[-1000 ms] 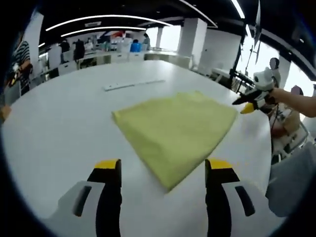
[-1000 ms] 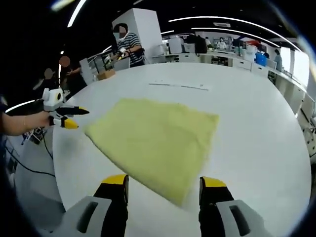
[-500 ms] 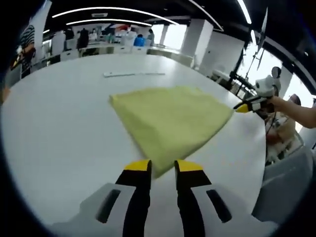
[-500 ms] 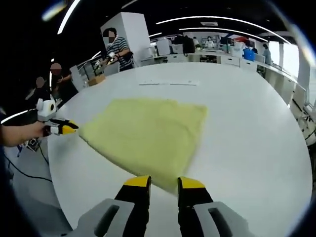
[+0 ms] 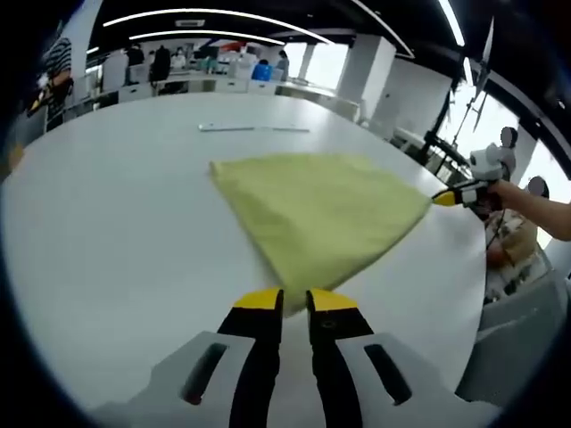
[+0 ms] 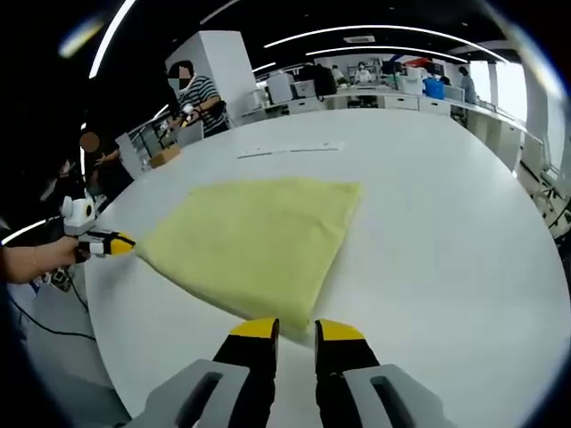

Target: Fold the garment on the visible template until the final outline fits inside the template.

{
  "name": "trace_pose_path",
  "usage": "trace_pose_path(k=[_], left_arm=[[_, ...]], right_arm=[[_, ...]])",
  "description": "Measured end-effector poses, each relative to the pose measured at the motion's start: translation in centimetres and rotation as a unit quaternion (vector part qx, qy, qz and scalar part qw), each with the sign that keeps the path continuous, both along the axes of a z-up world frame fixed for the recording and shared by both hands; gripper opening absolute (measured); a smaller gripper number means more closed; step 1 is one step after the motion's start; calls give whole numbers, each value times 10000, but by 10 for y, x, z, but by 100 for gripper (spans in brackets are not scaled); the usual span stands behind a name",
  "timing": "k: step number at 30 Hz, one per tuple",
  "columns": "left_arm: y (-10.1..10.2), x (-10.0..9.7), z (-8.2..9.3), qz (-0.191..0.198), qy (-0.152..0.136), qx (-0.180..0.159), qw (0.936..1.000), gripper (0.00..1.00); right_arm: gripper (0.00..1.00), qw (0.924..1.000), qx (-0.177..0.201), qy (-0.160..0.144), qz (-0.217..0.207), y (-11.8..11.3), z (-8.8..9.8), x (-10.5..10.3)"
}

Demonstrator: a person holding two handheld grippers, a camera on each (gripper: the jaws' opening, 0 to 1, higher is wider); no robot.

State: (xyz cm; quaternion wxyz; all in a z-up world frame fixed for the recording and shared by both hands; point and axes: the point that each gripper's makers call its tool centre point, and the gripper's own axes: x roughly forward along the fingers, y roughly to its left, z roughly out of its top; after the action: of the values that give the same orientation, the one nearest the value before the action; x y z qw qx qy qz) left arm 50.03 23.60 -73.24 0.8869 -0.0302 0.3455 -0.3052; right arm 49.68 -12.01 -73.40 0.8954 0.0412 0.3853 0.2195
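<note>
Garment: a yellow cloth (image 5: 317, 209) lay flat at the centre of both views, folded to a rough four-sided shape, one corner toward each hand-held gripper.
Template: no outline could be made out under or around the cloth, so whether it fitted could not be told.
Left hand-held gripper: (image 5: 295, 301) at the bottom centre of the left gripper view, jaws nearly together at the near corner of the cloth; whether fabric sat between them could not be told. It also showed at the left edge of the right gripper view (image 6: 123, 241), its tip touching the cloth's left corner.
Right hand-held gripper: (image 6: 297, 329) at the bottom centre of the right gripper view, jaws likewise drawn close at the corner nearest it, grip on fabric unclear. It showed at the right of the left gripper view (image 5: 446, 197), at the cloth's right corner.
Reason for the hold: judged, each tool stood at a corner to pinch it and carry that edge over for a fold.
Surface: (image 5: 107, 223) white, wide, curved edge; a thin strip (image 5: 254, 129) lay beyond the cloth, well apart.
Room: open office, people (image 6: 198, 94) standing in the upper left of the right gripper view.
</note>
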Motion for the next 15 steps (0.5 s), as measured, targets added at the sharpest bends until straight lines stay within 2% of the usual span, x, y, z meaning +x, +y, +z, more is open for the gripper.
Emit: trace_pose_path(k=[2,4,6,10,15], left_arm=[[0,0,-1,50,80,-128,9999,12],[-5,-2,-1,45,181,-352,9992,6],[-4,-3,-3,81,212,-350,9991,2],[-5,-3,-5,97,179,-369,9991,0],[-4,-4,-5,68,150,-346,9993,0]], right_arm=[[7,10000,43,25,5,0,-1,0],[6,10000,59,41,3,1,-1,0],[5,10000,71,48,-10,0,-2,1],[0,9999,86,63,-9,1,-3,1],[0,9999,-30,19,103,1,-4,0]])
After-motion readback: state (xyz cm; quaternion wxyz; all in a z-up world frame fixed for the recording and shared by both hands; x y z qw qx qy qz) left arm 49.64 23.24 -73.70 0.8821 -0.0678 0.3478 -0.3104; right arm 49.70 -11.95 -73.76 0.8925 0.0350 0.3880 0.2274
